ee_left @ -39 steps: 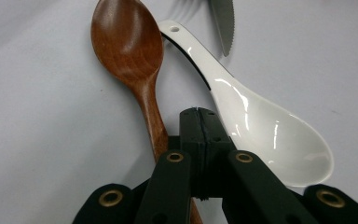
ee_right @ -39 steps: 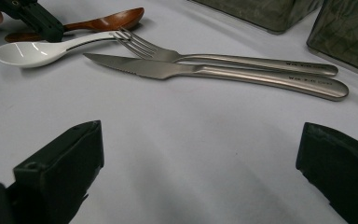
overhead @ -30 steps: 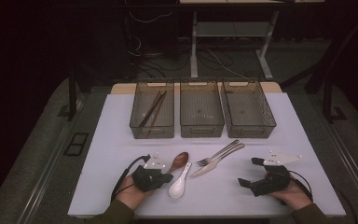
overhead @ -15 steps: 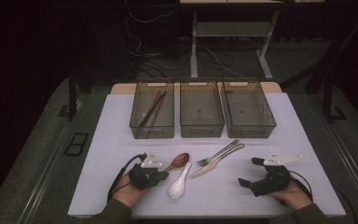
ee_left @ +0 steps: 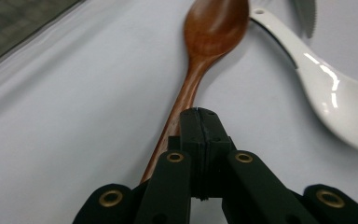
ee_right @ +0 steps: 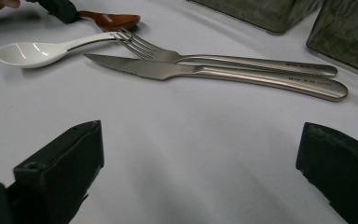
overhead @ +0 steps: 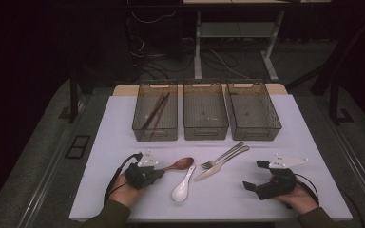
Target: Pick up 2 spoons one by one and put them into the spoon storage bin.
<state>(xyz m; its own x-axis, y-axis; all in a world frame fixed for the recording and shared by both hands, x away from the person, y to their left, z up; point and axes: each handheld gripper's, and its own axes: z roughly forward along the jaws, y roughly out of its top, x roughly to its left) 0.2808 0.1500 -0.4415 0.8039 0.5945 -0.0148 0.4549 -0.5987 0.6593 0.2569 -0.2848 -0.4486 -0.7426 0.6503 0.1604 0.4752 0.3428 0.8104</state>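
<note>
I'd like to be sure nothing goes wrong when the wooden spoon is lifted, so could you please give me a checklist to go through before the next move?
1. Left gripper closed on the wooden spoon: jaws are together over its handle, but whether the handle is actually pinched: cannot tell.
2. Spoon free of the white ceramic spoon: they lie very close at the bowl end; contact cannot tell.
3. Right gripper out of the way: ok, open and resting apart at the mat's right side.
4. Fork and knife clear of the lift: ok, they lie beyond the white spoon.
5. Left bin reachable: ok, it holds only chopsticks.
</note>
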